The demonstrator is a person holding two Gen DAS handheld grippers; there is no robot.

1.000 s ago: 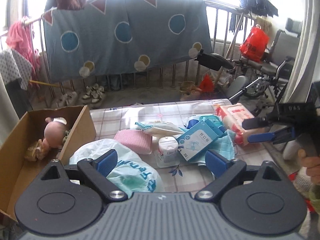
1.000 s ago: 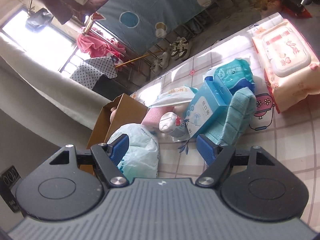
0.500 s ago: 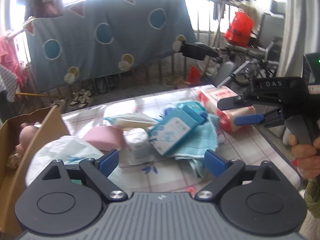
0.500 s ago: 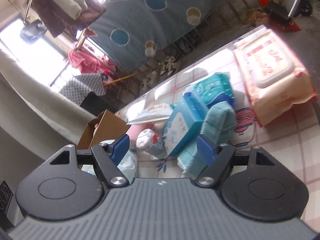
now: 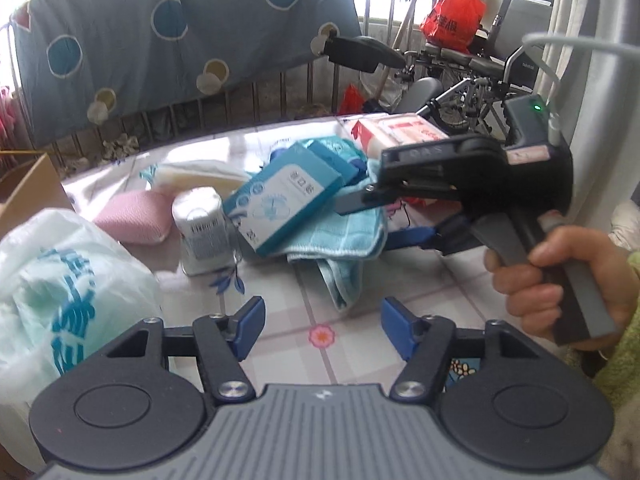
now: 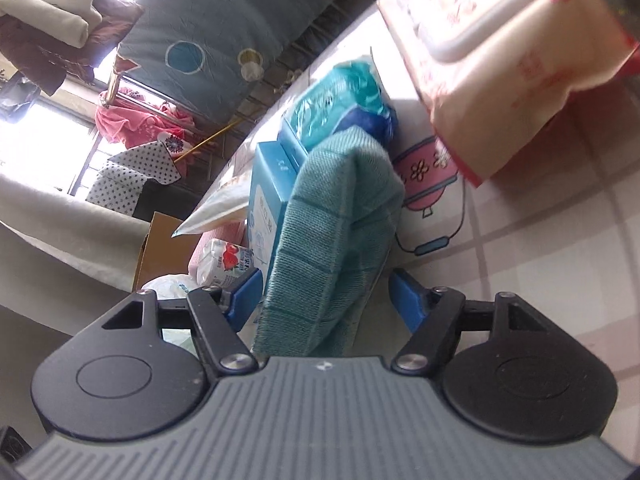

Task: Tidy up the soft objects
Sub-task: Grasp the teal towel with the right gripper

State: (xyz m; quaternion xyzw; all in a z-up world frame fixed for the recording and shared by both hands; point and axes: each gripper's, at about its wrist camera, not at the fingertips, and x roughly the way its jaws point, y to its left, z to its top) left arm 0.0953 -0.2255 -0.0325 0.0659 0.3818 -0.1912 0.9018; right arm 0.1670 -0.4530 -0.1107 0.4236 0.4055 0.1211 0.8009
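Teal terry cloth fills the middle of my right wrist view: the folded towel (image 6: 332,232), ribbed and stitched in squares, sits between the spread blue fingers (image 6: 406,296) of my right gripper (image 6: 326,294), whose pads are not pressed against it, so I count that gripper as released around the cloth. Its near end disappears under the grey ridged housing and I cannot tell how far in it goes. From the left wrist camera the same towel (image 5: 340,236) lies rumpled on the checked tablecloth (image 5: 360,304) under a light blue cardboard box (image 5: 286,200), and the right gripper (image 5: 362,224) comes in from the side with a hand (image 5: 560,280) on its handle; the upper finger partly covers the pile behind it. My left gripper (image 5: 322,328) hangs above bare tablecloth with its jaws apart and nothing between them. Around the towel I see a glossy pink wet-wipe pack (image 6: 492,64) with a hard white lid, blurred and cut off at the frame edge, a crinkled teal plastic packet (image 6: 344,104), a small cylindrical container (image 5: 204,232) with a printed label, a pink pillowy pad (image 5: 138,218), a thin white plastic bag (image 5: 68,292) with blue lettering, and one corner of a brown cardboard box (image 5: 32,188).
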